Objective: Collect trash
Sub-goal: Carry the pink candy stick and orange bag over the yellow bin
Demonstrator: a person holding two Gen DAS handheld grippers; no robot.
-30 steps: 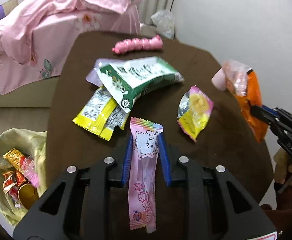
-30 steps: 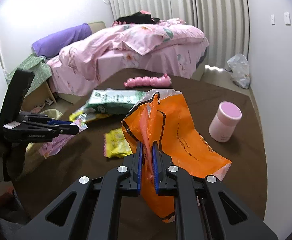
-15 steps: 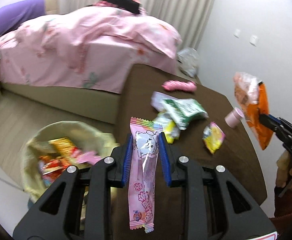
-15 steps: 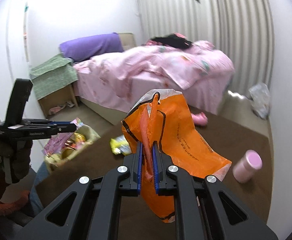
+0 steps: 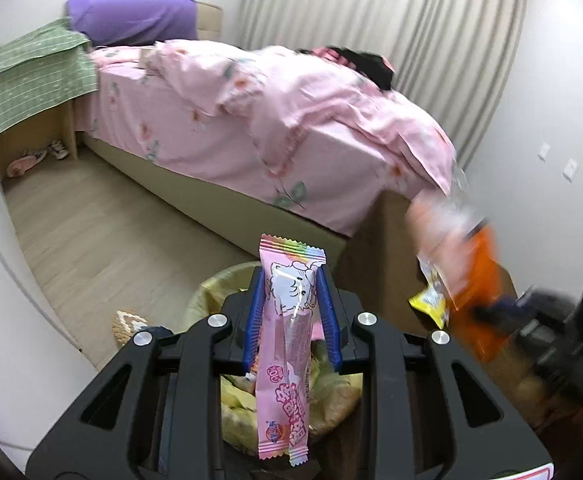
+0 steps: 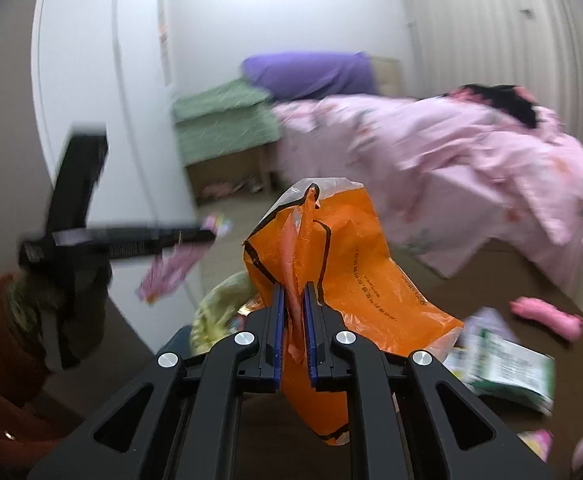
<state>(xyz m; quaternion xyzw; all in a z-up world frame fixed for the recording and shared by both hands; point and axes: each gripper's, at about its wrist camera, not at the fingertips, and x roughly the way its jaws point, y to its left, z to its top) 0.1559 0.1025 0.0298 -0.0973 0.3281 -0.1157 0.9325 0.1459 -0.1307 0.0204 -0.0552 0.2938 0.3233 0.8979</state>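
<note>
My left gripper (image 5: 291, 300) is shut on a long pink candy wrapper (image 5: 287, 360), held upright above a trash bin lined with a yellowish bag (image 5: 211, 292). From the right wrist view the left gripper (image 6: 207, 236) appears blurred at the left with the pink wrapper (image 6: 171, 268) hanging from it. My right gripper (image 6: 292, 312) is shut on a crumpled orange plastic bag (image 6: 355, 280), and the bin (image 6: 219, 312) lies just beyond its fingers. The orange bag (image 5: 479, 280) shows blurred at the right of the left wrist view.
A brown table (image 6: 491, 280) carries a green-and-white packet (image 6: 507, 368), a pink toy (image 6: 547, 316) and a yellow wrapper (image 5: 431, 304). A bed with pink bedding (image 5: 291, 120) stands behind, a green-covered shelf (image 5: 31, 80) at the left. Wooden floor (image 5: 111, 232) surrounds the bin.
Both grippers have swung left, away from the table toward the bin, each keeping its grip. The bin has come directly under the left gripper.
</note>
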